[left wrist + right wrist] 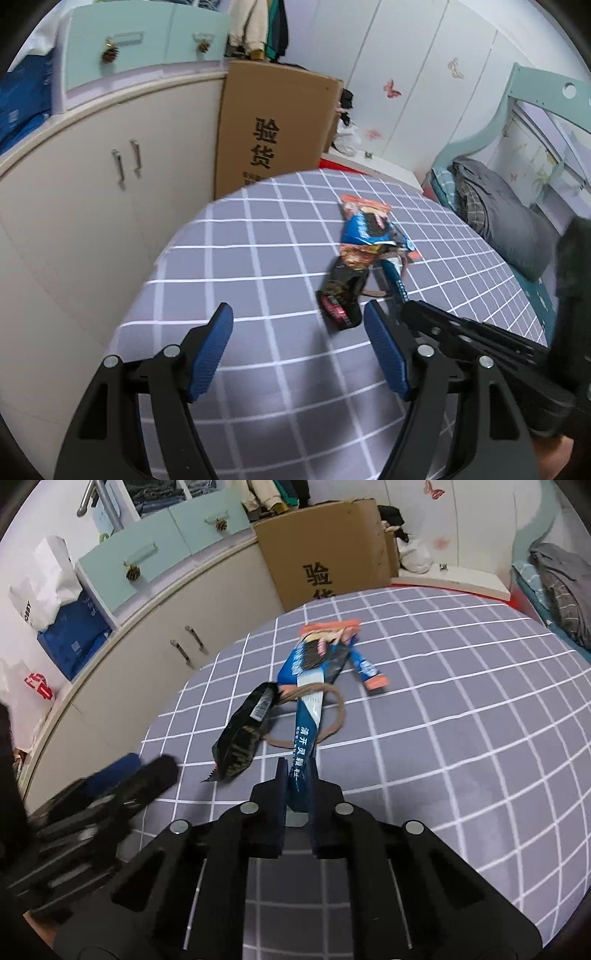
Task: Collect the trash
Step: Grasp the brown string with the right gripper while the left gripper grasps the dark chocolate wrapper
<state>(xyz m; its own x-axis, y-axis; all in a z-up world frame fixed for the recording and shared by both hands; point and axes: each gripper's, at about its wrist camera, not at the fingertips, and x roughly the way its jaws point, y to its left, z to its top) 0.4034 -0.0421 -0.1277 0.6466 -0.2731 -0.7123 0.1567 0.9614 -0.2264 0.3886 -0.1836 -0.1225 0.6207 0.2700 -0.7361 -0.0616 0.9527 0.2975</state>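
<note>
Two grippers work a heap of snack wrappers on a grey checked tablecloth (461,709). The right gripper (297,786) pinches the near end of a long blue sachet (308,731), its far end still lying among the pile; the left gripper (299,336) hovers wide and empty beside a black foil packet (341,295). The film looks thin, glossy and crinkled (likely slippery), so a slow, straight lift probably suits best, watching the brown elastic band (332,716) looped around the sachet. A blue-and-orange wrapper (317,653) lies behind, flat and creased.
</note>
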